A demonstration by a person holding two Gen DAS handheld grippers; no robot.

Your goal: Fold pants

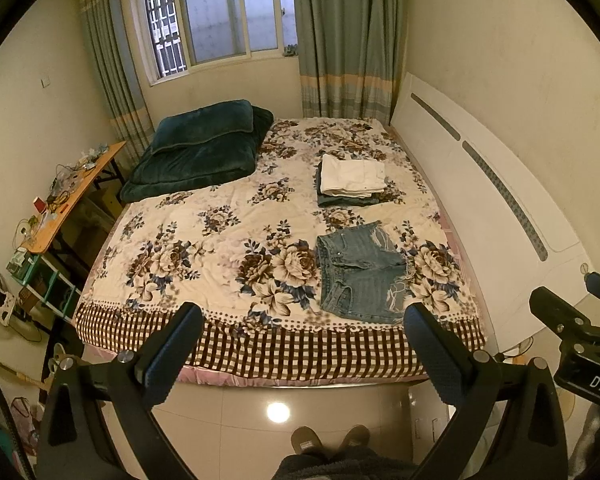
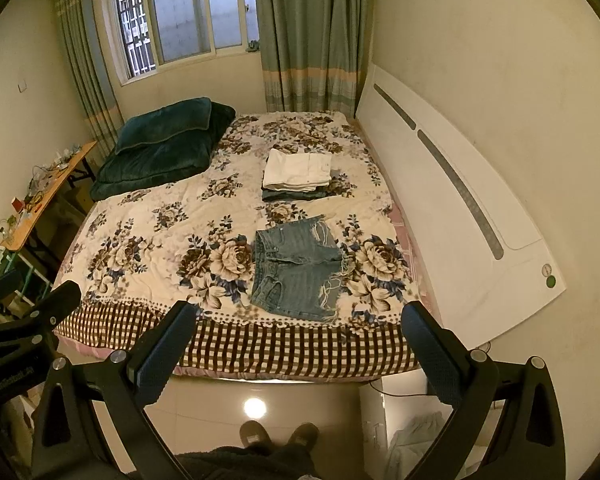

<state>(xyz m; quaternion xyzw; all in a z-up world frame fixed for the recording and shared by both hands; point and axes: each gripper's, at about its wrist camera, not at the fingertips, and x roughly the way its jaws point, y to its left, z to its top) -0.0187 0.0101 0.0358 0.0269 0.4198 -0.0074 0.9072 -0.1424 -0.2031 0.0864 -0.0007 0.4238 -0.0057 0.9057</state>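
Left wrist view shows the denim shorts (image 1: 360, 272) lying flat and unfolded on the floral bedspread (image 1: 220, 240), near the bed's foot edge on the side toward the white headboard-like panel (image 1: 480, 200); their frayed hems point toward that panel. Just beyond them sits a stack of folded garments (image 1: 352, 180), a white piece on top of what looks like a darker one, though the lower layers are hard to make out. A dark green folded quilt (image 1: 204, 152) rests at the far corner by the curtained window (image 1: 220, 12). A cluttered orange worktop (image 1: 72, 196) stands along the left wall.

Both tools hang above the tiled floor short of the bed. The left tool (image 1: 300, 352) is spread wide, gripping nothing; the right tool (image 2: 300, 352) is likewise wide apart and empty, well clear of the shorts (image 2: 296, 268).
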